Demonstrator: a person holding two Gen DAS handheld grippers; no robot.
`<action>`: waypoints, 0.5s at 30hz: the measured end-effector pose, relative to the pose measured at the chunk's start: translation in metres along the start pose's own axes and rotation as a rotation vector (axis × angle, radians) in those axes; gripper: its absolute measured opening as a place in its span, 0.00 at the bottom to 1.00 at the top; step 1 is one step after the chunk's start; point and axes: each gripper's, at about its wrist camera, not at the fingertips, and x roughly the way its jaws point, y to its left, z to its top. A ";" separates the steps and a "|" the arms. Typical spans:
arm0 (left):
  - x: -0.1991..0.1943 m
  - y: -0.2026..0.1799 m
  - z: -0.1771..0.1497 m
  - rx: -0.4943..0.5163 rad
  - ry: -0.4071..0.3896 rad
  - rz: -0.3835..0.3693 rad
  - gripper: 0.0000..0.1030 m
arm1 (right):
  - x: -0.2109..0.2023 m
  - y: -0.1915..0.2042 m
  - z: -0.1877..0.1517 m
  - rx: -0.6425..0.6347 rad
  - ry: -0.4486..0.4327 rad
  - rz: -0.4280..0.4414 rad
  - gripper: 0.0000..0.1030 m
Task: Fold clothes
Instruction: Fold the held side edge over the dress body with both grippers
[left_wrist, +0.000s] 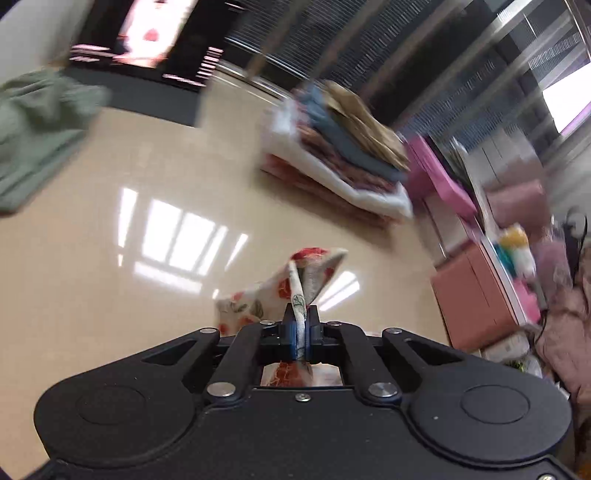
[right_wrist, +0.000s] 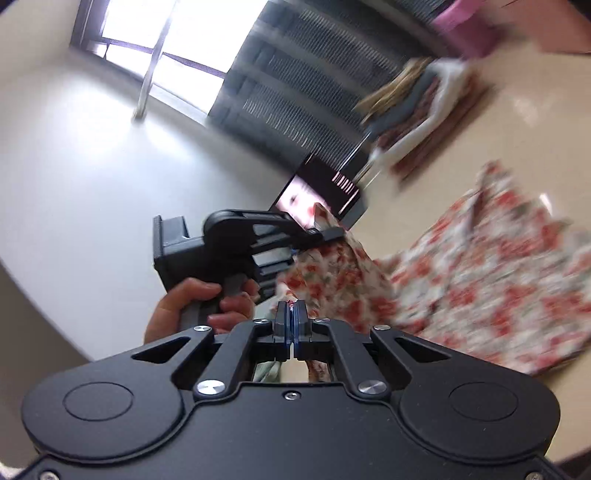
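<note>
The left gripper (left_wrist: 300, 325) is clenched on a bunched edge of the cream cotton garment with red flowers (right_wrist: 480, 273), pinched between its fingers above the glossy beige worktop (left_wrist: 110, 295). The right gripper (right_wrist: 291, 325) grips another edge — cloth spreads between them, partly lifted.

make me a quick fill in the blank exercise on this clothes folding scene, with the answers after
1. The left gripper is shut on a ____ cloth.
2. The folded stack rests on the ____.
3. Seen from the right wrist, the left gripper is held in a person's ____.
4. The loose garment at the table's far left is ____ in colour.

Missing words: floral; table; hand; green
</note>
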 end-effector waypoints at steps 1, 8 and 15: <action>0.011 -0.015 -0.002 0.024 0.011 0.013 0.04 | -0.009 -0.010 0.002 0.029 -0.021 -0.013 0.01; 0.061 -0.080 -0.034 0.126 0.069 0.044 0.04 | -0.051 -0.067 -0.001 0.207 -0.116 -0.074 0.01; 0.086 -0.110 -0.051 0.154 0.107 0.040 0.04 | -0.065 -0.099 -0.007 0.297 -0.168 -0.096 0.01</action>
